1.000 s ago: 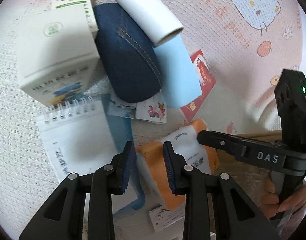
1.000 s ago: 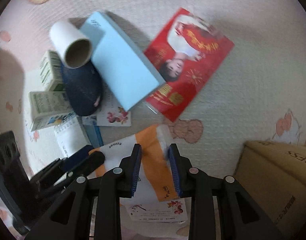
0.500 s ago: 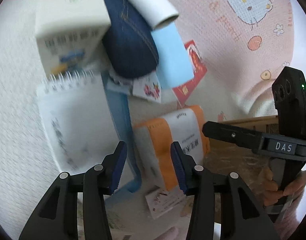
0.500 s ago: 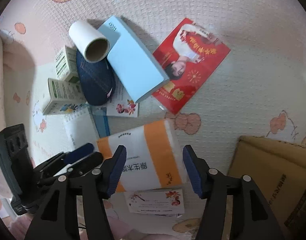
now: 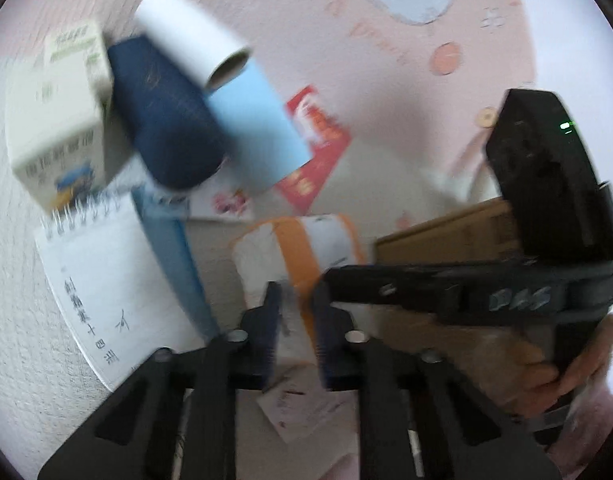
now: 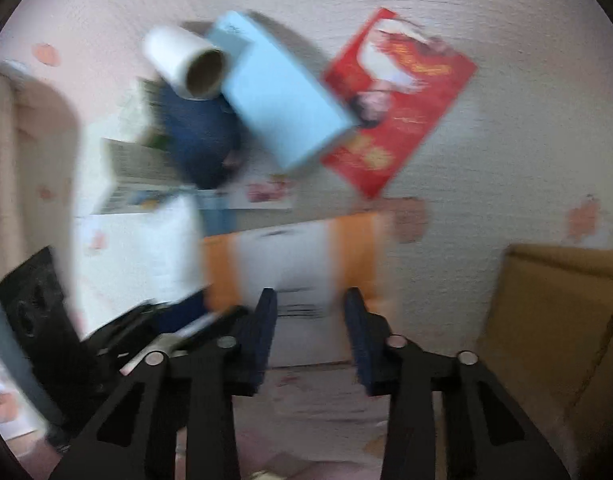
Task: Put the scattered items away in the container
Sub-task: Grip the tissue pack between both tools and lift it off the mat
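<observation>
An orange-and-white tissue pack (image 5: 294, 248) (image 6: 302, 264) lies on the mat in front of both grippers. My left gripper (image 5: 296, 320) has its jaws closed onto the pack's near end. My right gripper (image 6: 310, 332) has its jaws around the pack's middle from the other side; blur hides whether the pads press it. The right gripper's body also shows in the left wrist view (image 5: 446, 292). The brown cardboard box (image 6: 562, 320) (image 5: 446, 232) stands to the right of the pack.
Scattered behind the pack are a white roll (image 5: 190, 40), a dark denim case (image 5: 166, 120), a light blue box (image 6: 282, 108), a red booklet (image 6: 398, 100), white cartons (image 5: 54, 128), a spiral notepad (image 5: 106, 284) and small cards (image 5: 302, 408).
My left gripper has closed from open onto the tissue pack's end. My right gripper opened wide, then narrowed around the pack. Both views are blurred by motion.
</observation>
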A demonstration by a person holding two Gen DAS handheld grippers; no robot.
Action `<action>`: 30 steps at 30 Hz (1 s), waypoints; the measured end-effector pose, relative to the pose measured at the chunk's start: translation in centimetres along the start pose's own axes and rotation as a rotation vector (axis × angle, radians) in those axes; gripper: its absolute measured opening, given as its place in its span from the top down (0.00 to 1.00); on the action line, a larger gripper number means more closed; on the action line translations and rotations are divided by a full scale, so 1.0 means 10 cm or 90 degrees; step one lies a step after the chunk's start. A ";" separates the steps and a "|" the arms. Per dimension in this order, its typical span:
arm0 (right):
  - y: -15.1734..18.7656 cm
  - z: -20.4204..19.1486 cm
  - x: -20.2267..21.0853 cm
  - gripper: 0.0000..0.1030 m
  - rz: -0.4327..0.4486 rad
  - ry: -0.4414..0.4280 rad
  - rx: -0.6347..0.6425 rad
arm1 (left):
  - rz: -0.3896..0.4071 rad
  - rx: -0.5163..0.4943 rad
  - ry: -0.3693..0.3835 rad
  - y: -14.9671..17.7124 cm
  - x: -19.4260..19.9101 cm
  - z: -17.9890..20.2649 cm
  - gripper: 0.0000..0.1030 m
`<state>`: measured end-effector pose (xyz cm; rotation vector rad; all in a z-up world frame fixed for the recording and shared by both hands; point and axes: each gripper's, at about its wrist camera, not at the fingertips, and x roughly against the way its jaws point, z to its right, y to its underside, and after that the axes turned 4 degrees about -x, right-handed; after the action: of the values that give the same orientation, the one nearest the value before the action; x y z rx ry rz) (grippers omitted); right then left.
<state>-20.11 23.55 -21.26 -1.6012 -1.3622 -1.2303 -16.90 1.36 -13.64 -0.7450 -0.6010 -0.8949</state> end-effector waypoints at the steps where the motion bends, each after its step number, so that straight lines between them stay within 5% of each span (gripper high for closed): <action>1: 0.01 -0.07 0.03 0.83 0.009 0.010 0.009 | 0.007 -0.012 0.001 -0.03 0.06 0.03 0.86; 6: 0.03 -0.34 0.21 0.83 0.088 0.127 0.084 | 0.018 -0.012 -0.069 -0.07 0.12 -0.04 0.78; 8: 0.04 -0.32 0.25 0.82 0.110 0.152 0.073 | 0.000 0.028 -0.055 -0.06 0.06 -0.17 0.66; 11: 0.03 -0.16 0.23 0.73 0.119 0.172 0.031 | -0.020 0.079 -0.018 -0.01 -0.04 -0.29 0.62; 14: 0.01 0.12 0.16 0.37 0.120 0.102 -0.062 | -0.036 0.092 0.008 0.02 -0.17 -0.32 0.56; 16: 0.03 0.25 0.10 0.36 0.133 0.057 -0.117 | -0.049 0.078 0.016 0.02 -0.25 -0.31 0.55; 30: 0.00 0.38 -0.14 0.36 0.054 0.027 -0.139 | -0.036 0.052 -0.017 0.00 -0.34 -0.29 0.57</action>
<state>-19.23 26.65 -23.80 -1.7528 -1.1531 -1.3916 -18.16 0.73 -17.88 -0.6708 -0.6810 -0.9078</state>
